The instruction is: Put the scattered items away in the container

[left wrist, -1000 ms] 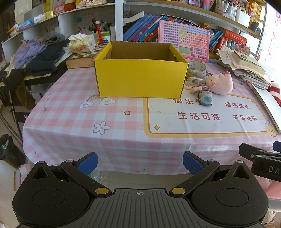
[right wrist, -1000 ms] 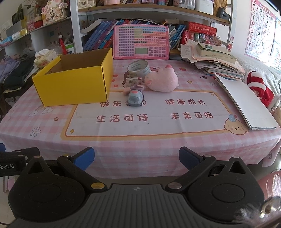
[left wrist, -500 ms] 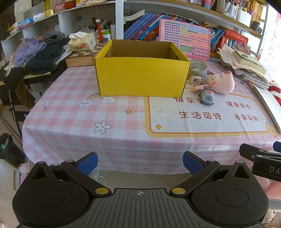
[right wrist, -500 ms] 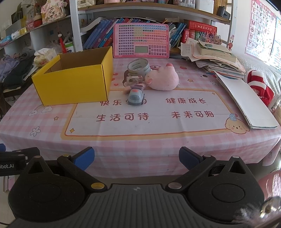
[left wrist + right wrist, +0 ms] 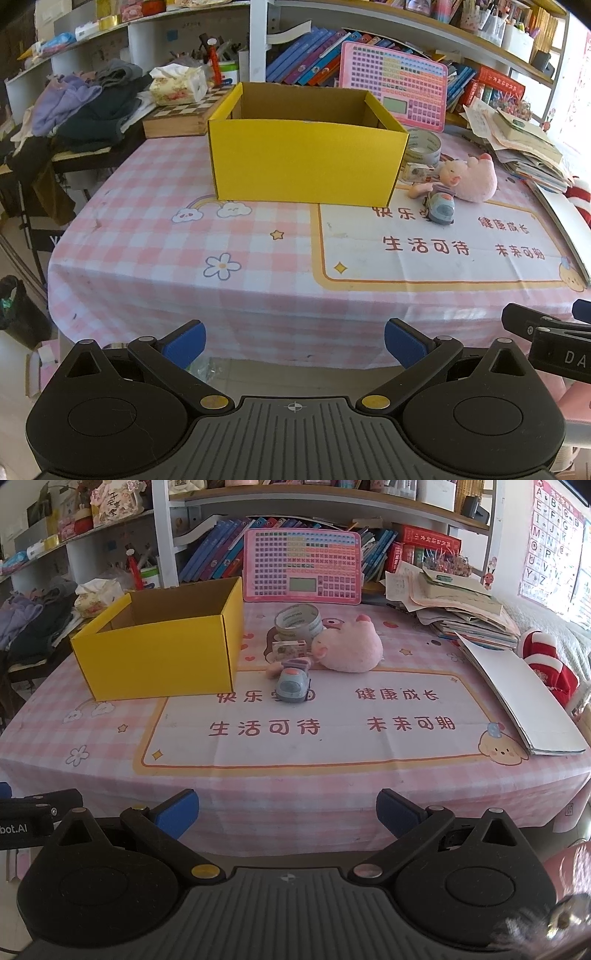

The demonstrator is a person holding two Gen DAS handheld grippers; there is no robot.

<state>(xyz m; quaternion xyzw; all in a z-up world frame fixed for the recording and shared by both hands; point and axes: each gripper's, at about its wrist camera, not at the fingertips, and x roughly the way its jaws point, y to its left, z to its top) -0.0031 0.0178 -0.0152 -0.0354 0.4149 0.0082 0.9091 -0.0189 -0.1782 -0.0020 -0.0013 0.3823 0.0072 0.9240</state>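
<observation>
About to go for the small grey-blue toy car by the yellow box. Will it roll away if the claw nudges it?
Probably. The small grey-blue toy car sits upright on the flat pink checked tablecloth, so a nudge along its length may roll it. Its rounded plastic shell looks smooth and could slip; gripping across its sides seems safer.

Matt cardboard box [image 5: 306, 166], plush pig [image 5: 349, 646]

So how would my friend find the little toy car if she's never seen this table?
Look for the big yellow cardboard box on the pink checked tablecloth. Just right of it lies a pink plush pig, and the toy car sits in front of the pig. It is the only grey-blue thing there, with an orange spot on top.
</observation>
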